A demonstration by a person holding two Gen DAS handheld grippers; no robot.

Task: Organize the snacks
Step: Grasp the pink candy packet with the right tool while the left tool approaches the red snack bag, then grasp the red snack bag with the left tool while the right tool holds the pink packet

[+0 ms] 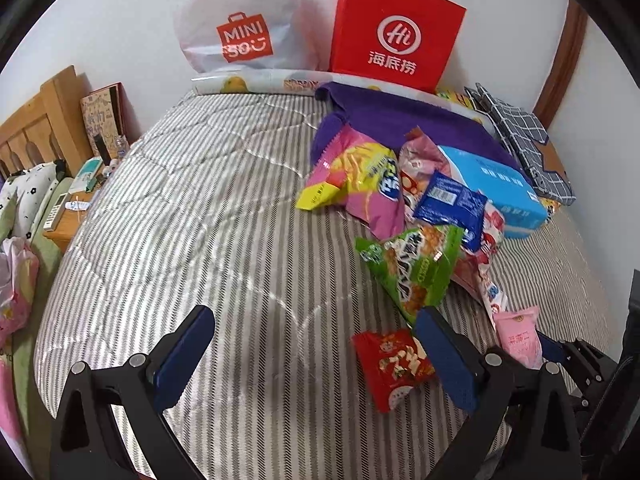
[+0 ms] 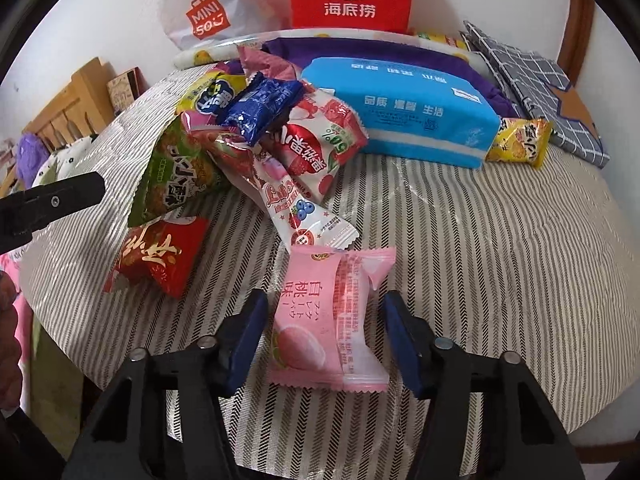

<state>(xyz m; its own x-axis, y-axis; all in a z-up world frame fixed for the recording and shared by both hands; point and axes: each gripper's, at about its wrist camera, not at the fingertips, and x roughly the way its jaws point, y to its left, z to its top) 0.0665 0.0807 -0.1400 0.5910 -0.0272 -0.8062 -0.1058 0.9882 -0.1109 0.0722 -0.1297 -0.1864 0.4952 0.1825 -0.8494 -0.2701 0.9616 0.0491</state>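
On the striped bed cover (image 2: 480,240) a pink peach snack packet (image 2: 320,320) lies flat between the fingers of my right gripper (image 2: 326,340). The blue pads stand just off its two sides, so the gripper is open. My left gripper (image 1: 316,356) is wide open low over the cover. A red snack packet (image 1: 392,364) lies beside its right finger (image 1: 444,356), partly inside the gap. The pink packet (image 1: 518,336) also shows in the left wrist view. A green packet (image 1: 412,268) leads into a heap of several snacks (image 2: 280,128).
A blue tissue pack (image 2: 400,112) and a yellow packet (image 2: 520,142) lie behind the heap. A purple cloth (image 1: 400,116) and a checked cloth (image 1: 524,140) lie further back. A red paper bag (image 1: 396,32) and a white plastic bag (image 1: 240,20) stand against the wall. A bedside table (image 1: 68,216) stands left.
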